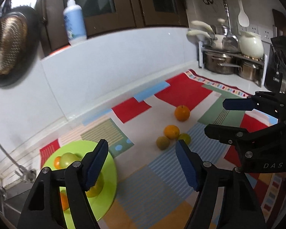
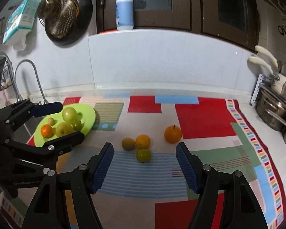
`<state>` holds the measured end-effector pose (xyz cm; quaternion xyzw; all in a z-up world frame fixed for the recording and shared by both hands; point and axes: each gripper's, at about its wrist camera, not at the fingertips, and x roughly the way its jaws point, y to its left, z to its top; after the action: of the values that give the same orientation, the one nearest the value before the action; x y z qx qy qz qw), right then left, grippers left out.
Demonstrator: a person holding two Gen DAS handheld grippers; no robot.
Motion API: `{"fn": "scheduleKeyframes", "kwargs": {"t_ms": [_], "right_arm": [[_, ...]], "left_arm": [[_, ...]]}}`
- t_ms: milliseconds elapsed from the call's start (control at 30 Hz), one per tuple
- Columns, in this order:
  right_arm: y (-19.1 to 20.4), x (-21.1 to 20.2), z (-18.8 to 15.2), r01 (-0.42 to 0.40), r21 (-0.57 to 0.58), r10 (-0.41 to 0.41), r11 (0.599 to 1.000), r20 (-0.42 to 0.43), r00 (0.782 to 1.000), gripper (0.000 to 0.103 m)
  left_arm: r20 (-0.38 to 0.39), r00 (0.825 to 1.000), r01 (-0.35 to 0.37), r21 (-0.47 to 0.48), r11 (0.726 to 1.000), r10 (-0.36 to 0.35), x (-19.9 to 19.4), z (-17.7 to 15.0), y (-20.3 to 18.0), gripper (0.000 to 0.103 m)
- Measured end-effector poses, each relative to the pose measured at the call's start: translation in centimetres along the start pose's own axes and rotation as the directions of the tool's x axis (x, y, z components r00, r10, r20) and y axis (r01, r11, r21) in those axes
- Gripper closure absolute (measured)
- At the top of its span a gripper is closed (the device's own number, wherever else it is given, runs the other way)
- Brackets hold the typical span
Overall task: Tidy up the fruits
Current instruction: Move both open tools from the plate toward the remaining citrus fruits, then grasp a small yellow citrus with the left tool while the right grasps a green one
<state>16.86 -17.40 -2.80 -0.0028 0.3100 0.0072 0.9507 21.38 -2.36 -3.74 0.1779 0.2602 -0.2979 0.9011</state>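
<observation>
Jaws spread, empty, on right gripper (image 2: pixel 145 168) & left gripper (image 1: pixel 142 164). Green fruit (image 2: pixel 143 155) lies just ahead of right gripper, touching orange (image 2: pixel 142 141); prob. light, firm, slippery, rolls easily — pinch across widest part.

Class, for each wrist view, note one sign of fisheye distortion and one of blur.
Left wrist view: the backsplash ledge bows into a curve, and the pump bottle is smeared. Right wrist view: dark corners ring the picture, and the green fruit on the patterned mat looks soft-edged.
</observation>
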Motion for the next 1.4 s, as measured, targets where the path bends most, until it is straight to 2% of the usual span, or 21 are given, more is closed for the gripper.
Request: {"fn": "scheduleKeyframes", "kwargs": {"t_ms": [67,433,667,967,1133,1200,1300,1400], "right_arm": [[0.0,0.9,-0.2,-0.006,0.006,0.007,1.0,-0.02,1.0,0.039],[-1.2,5.9,-0.9,-0.049,0.068,0.057,0.996,-0.122,0.991,0.048],[-2.0,8.0,-1.5,-0.088,0.093,0.103,0.992,-0.169,0.98,0.051],[-3.3,10.3,-2.1,-0.147,0.149,0.176,0.978,-0.207,0.962,0.057],[-3.6,10.7,-2.0,-0.178,0.175,0.214,0.968,-0.212,0.954,0.066],[-3.7,10.8,-2.1,-0.185,0.182,0.223,0.966,-0.218,0.95,0.072],[-3.8,10.8,-2.1,-0.176,0.18,0.213,0.968,-0.213,0.953,0.072],[-3.7,10.6,-2.1,-0.171,0.173,0.206,0.97,-0.212,0.955,0.072]], "left_arm": [[-0.015,1.0,0.021,-0.003,1.0,-0.022,1.0,-0.3,0.1,0.036],[-0.091,0.989,0.113,-0.042,0.993,-0.117,6.2,-0.9,0.1,0.044],[-0.133,0.976,0.167,-0.055,0.984,-0.173,8.6,-0.8,-0.3,0.059],[-0.178,0.964,0.188,-0.077,0.979,-0.199,10.6,-0.5,-0.6,0.064],[-0.188,0.958,0.204,-0.078,0.976,-0.215,11.2,-0.2,-1.1,0.067],[-0.191,0.957,0.206,-0.084,0.975,-0.219,11.4,-0.1,-1.2,0.068],[-0.201,0.953,0.214,-0.09,0.973,-0.228,11.6,-0.1,-1.4,0.075],[-0.201,0.955,0.203,-0.099,0.974,-0.219,11.3,-0.1,-1.5,0.075]]}}
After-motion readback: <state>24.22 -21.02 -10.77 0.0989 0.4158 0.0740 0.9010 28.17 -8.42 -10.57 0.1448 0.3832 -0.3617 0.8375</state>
